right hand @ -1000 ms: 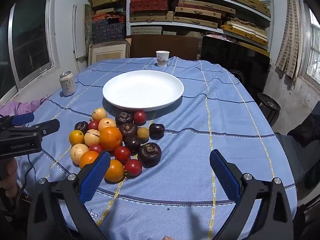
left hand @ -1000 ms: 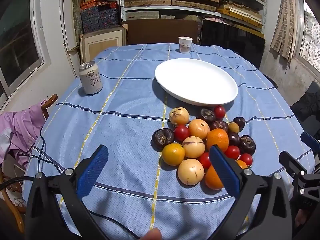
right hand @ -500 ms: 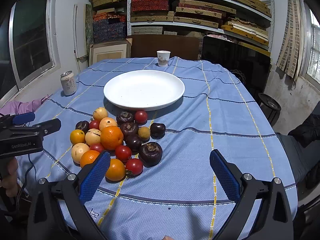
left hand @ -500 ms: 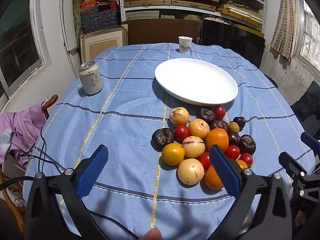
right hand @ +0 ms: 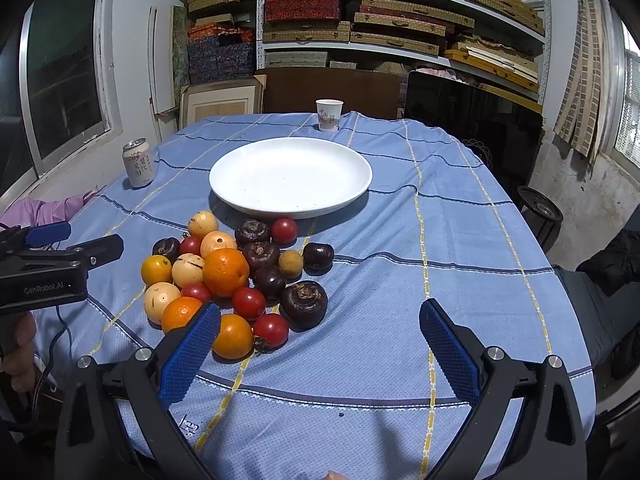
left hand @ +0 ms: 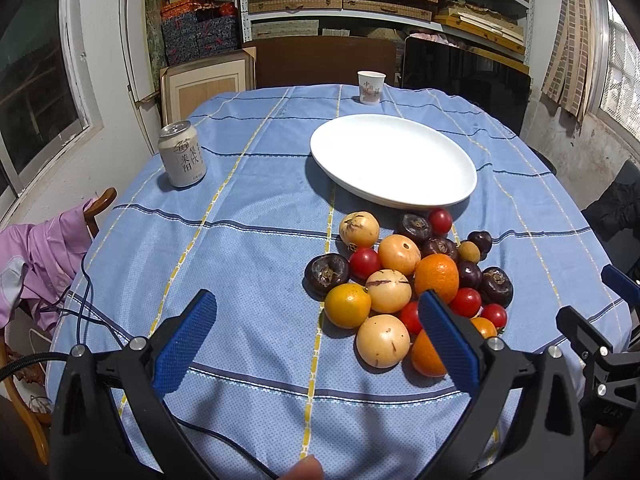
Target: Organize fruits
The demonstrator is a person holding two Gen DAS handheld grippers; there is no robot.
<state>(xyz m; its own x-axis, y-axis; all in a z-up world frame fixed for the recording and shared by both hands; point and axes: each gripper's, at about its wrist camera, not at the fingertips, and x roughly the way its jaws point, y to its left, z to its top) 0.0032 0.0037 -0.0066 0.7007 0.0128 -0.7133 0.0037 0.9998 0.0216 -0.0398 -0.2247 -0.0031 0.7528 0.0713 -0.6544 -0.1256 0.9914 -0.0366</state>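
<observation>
A pile of fruit [left hand: 404, 280] [right hand: 236, 276] lies on the blue tablecloth: oranges, pale yellow round fruits, red cherry tomatoes and dark purple fruits. Behind it stands a bare white plate [left hand: 394, 160] [right hand: 290, 176]. My left gripper [left hand: 316, 320] is open, low over the near edge; its right finger overlaps an orange [left hand: 428, 354] at the pile's front. My right gripper [right hand: 320, 332] is open too, to the right of the pile, its left finger just in front of an orange [right hand: 232, 336]. Neither holds anything. The left gripper's body [right hand: 44, 272] shows at the left edge of the right wrist view.
A drink can [left hand: 182, 154] [right hand: 139, 163] stands at the table's left side. A paper cup [left hand: 371, 87] [right hand: 329, 115] sits at the far edge. A chair with purple cloth [left hand: 40, 256] is at the left. Shelves and a dark screen line the back wall.
The right gripper has crept slightly forward, so the fruit and plate sit a little nearer in its view. The left gripper has barely moved.
</observation>
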